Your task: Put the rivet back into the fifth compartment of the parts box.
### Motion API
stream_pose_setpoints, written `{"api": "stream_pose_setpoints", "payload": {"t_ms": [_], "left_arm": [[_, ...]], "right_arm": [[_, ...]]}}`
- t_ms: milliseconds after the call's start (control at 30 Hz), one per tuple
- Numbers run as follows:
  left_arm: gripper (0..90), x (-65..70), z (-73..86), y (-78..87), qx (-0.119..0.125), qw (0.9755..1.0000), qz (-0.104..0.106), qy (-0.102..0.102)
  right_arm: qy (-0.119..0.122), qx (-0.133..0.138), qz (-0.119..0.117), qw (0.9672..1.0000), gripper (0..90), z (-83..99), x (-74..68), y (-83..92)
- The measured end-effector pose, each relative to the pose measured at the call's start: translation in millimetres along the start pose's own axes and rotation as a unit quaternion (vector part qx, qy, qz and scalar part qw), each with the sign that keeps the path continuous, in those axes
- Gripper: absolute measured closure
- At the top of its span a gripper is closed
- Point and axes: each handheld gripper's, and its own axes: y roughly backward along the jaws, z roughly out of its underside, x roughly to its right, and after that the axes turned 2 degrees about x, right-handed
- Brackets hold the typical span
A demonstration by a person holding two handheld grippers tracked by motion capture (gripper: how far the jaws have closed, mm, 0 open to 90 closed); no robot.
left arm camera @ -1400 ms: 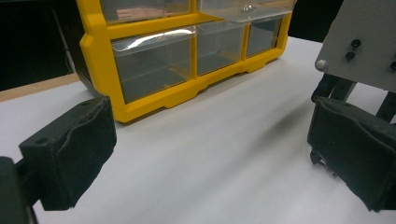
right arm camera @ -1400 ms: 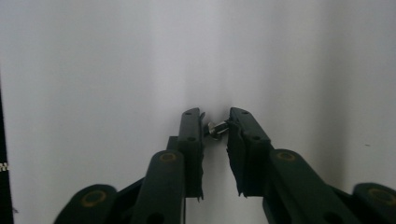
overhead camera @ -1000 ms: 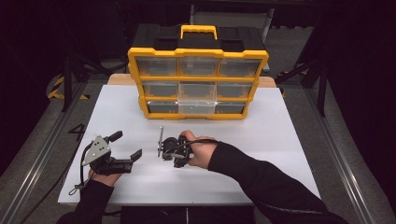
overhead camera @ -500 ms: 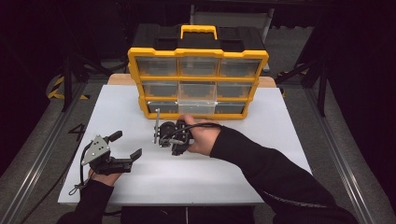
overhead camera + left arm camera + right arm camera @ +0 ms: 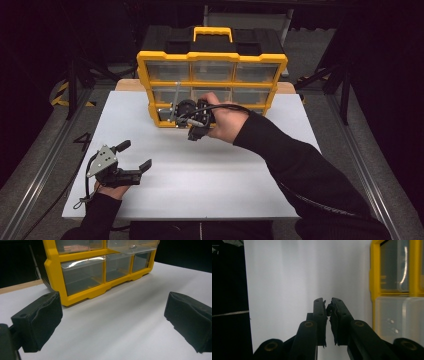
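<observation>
Reaching toward the yellow drawer organizer (image 5: 212, 57) at the table's (image 5: 200, 190) far edge, the right gripper (image 5: 192, 114) is hovering at its lower drawers, jaws pressed together, holding nothing. The left gripper (image 5: 131, 161) is resting wide apart, empty. No drawer looks handled yet, likely an early stage.

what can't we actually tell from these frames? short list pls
- High view: right gripper tips overlap the yellow drawer organizer; contact can't be judged, and hand covers part of the lower drawers.
- Drawer contents: clear fronts glare; small specks in one drawer in the right gripper view are too blurred to identify.
- Left gripper view: organizer's top cut off by the frame edge.
- Left gripper: hand beneath it mostly hidden.
</observation>
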Motion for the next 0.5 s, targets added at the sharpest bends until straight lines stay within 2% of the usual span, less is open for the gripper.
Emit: {"api": "stream_pose_setpoints", "payload": {"t_ms": [133,300,500], "left_arm": [[2.8,-0.3,0.1,-0.9,0.000,1.0000,0.001,-0.001],[3.2,-0.1,-0.1,-1.6,0.000,1.0000,0.003,-0.002],[3.2,-0.5,0.0,-2.3,-0.001,1.0000,0.003,-0.001]], "right_arm": [[0.003,-0.002,0.020,0.9998,82.9,-4.9,6.0,15.1],[-0.003,-0.001,0.032,0.9995,82.9,-9.0,14.6,29.6],[0.001,-0.008,0.041,0.9991,82.7,-10.4,21.9,34.2]]}}
